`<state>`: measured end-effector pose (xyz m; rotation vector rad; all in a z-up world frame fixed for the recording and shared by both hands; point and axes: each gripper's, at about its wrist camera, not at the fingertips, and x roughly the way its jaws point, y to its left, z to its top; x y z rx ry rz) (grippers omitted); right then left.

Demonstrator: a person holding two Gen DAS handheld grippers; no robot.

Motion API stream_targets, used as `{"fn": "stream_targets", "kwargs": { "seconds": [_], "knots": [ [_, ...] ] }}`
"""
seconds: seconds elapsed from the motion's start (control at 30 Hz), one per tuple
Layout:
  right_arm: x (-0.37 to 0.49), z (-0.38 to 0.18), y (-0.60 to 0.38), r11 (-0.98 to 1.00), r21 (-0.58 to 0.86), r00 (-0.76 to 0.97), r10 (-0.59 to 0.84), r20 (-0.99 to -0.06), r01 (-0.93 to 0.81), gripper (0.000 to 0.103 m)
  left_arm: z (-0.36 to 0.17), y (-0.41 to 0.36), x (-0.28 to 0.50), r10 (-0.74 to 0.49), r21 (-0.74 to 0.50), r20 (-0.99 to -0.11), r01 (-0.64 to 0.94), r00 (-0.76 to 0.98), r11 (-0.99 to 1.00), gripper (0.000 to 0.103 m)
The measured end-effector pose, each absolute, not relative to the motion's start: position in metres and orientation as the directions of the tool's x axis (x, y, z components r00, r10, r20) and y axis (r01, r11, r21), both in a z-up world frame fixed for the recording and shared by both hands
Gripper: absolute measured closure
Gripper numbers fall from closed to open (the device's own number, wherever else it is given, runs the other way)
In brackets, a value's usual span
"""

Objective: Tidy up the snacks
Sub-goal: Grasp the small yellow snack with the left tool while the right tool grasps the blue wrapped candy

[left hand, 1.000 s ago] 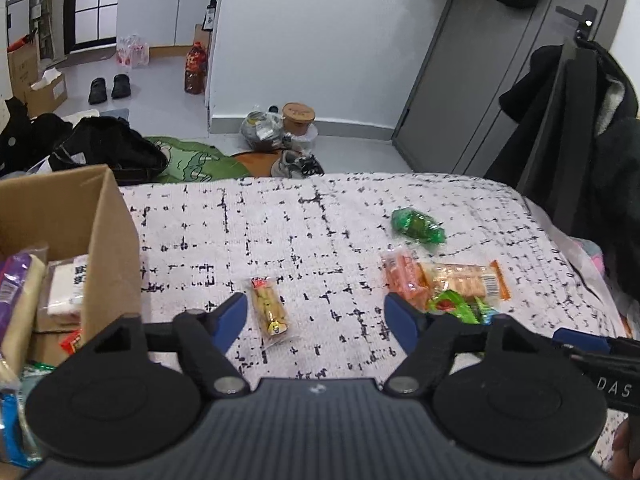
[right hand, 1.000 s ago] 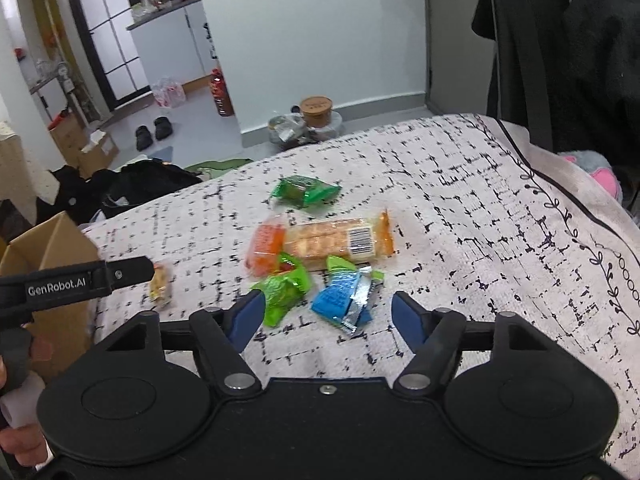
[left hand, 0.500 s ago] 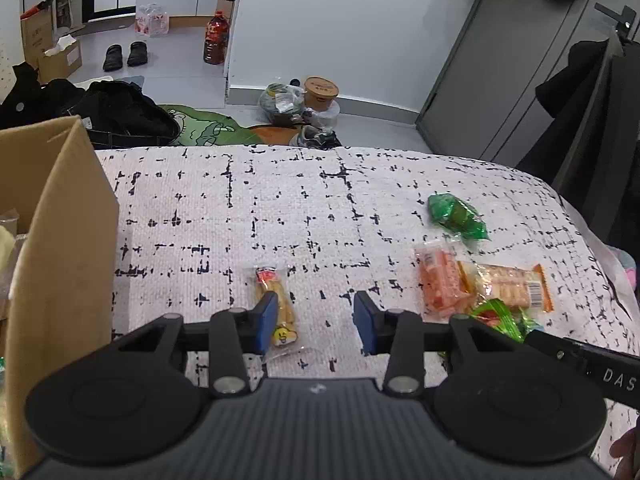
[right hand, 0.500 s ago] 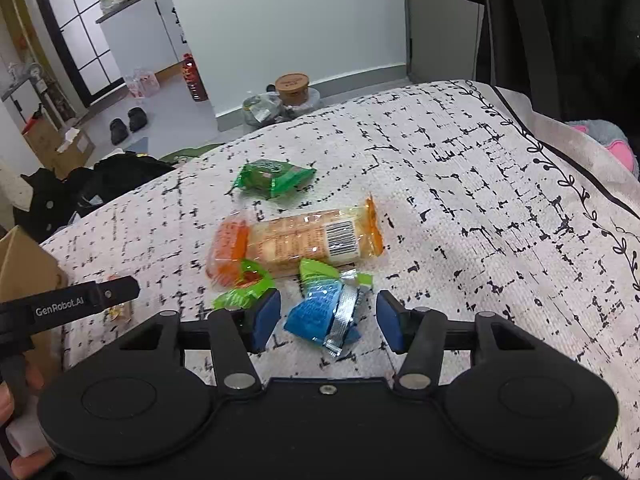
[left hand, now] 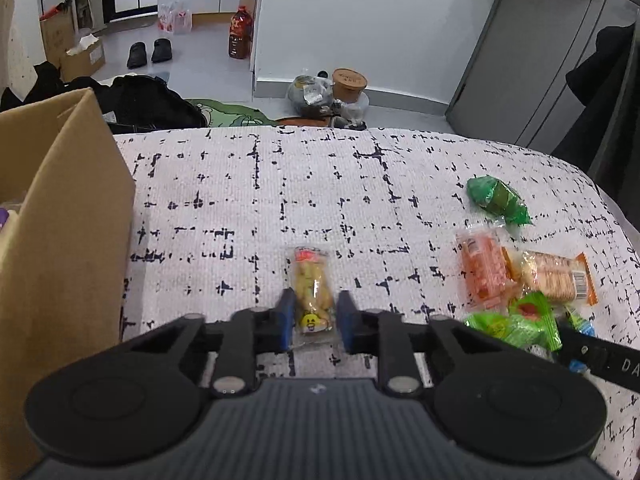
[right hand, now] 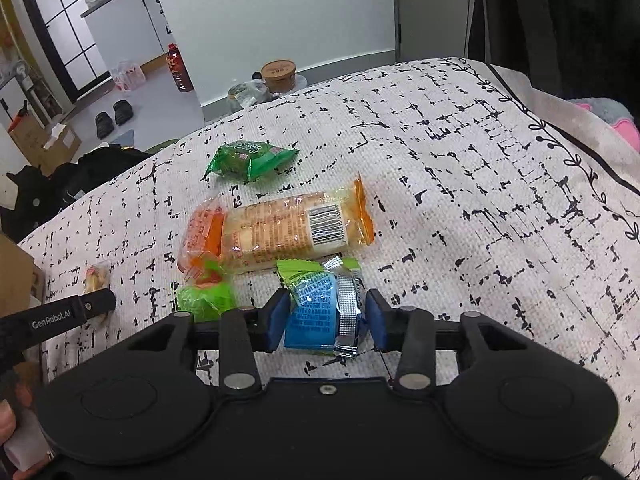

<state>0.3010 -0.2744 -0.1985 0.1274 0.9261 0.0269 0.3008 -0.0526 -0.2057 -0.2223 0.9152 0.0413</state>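
Note:
My left gripper [left hand: 313, 316] is shut on a small clear packet of yellow snacks [left hand: 312, 284] that lies on the white patterned cloth [left hand: 248, 208]. My right gripper [right hand: 326, 318] is shut on a blue and silver packet [right hand: 320, 312] on the same cloth [right hand: 460, 184]. An orange cracker pack [right hand: 280, 232], an orange pouch [right hand: 202, 236], a dark green packet [right hand: 248, 158] and a light green packet [right hand: 206, 296] lie just beyond it. The same pile shows at the right of the left wrist view [left hand: 520, 280].
An open cardboard box [left hand: 60, 220] stands at the left edge of the cloth, with packets inside. Beyond the far edge is the floor with bags, a bottle and shoes. A dark coat [right hand: 560, 20] hangs at the right. The cloth's right side slopes down.
Both grippers moved forward and down and closed from wide open, the left around the yellow snack packet, the right around the blue and silver packet.

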Motion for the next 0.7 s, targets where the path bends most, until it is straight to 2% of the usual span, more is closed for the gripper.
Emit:
{"fn": "stream_targets", "kwargs": {
  "seconds": [0.7],
  "knots": [
    [0.26, -0.145, -0.243, 0.982, 0.157, 0.702, 0.188, -0.687, -0.109, 0.073, -0.139, -0.048, 0.257, -0.154, -0.235, -0.696, -0.019, 0.701, 0.972, 0.086]
  ]
}}
